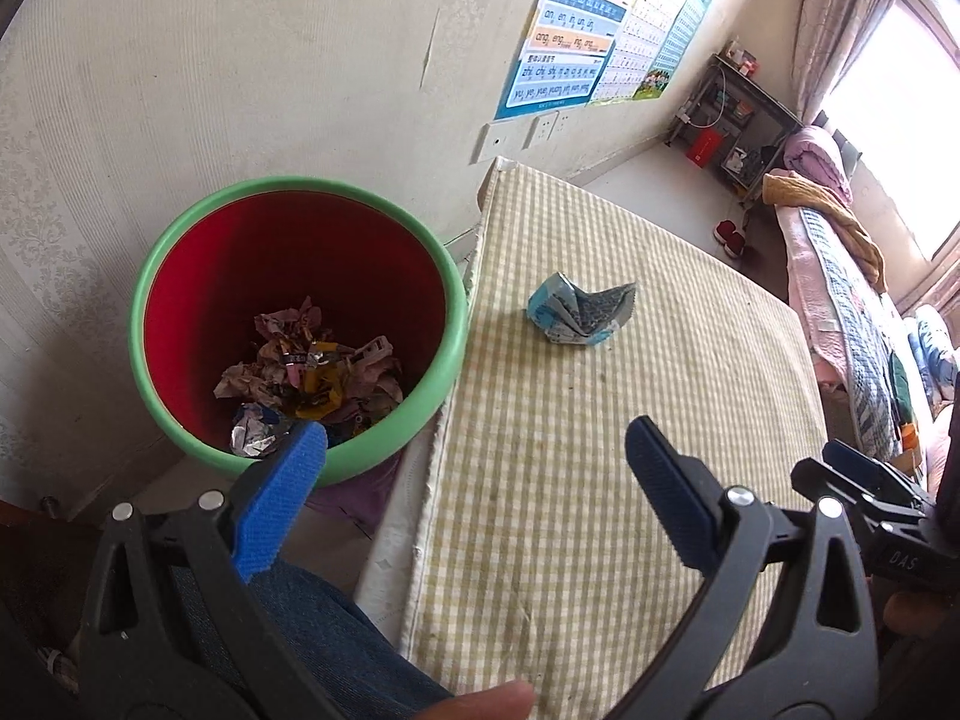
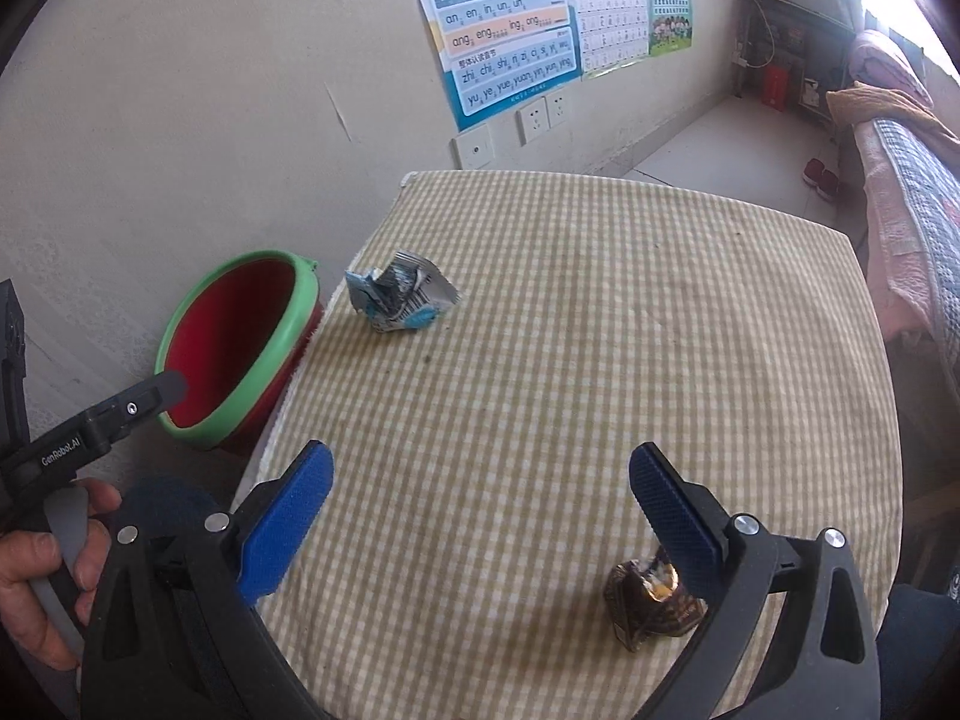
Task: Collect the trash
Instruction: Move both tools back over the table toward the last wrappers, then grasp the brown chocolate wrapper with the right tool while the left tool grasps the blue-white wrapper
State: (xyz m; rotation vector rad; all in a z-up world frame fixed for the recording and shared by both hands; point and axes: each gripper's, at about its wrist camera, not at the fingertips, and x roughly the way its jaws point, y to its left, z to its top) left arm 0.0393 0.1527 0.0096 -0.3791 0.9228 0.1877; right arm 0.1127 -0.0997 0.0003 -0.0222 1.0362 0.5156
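A crumpled blue-and-white wrapper (image 1: 579, 309) (image 2: 399, 300) lies on the checked tablecloth (image 1: 600, 420) (image 2: 570, 360) near the table's left edge. A brown-and-gold wrapper (image 2: 651, 600) sits near the front, just inside my right gripper's right finger. Left of the table stands a red bin with a green rim (image 1: 288, 324) (image 2: 240, 354), holding several crumpled scraps (image 1: 306, 372). My left gripper (image 1: 474, 450) is open and empty, straddling the bin's rim and the table edge. My right gripper (image 2: 480, 468) is open and empty above the cloth.
A wall with posters (image 2: 510, 30) and sockets (image 2: 540, 114) rises behind the table. A bed with quilts (image 1: 840, 276) lies to the right, slippers (image 1: 729, 237) and a shelf (image 1: 732, 114) on the floor beyond. A hand (image 2: 42, 564) holds the left gripper's handle; a denim-clad knee (image 1: 312, 630) is below.
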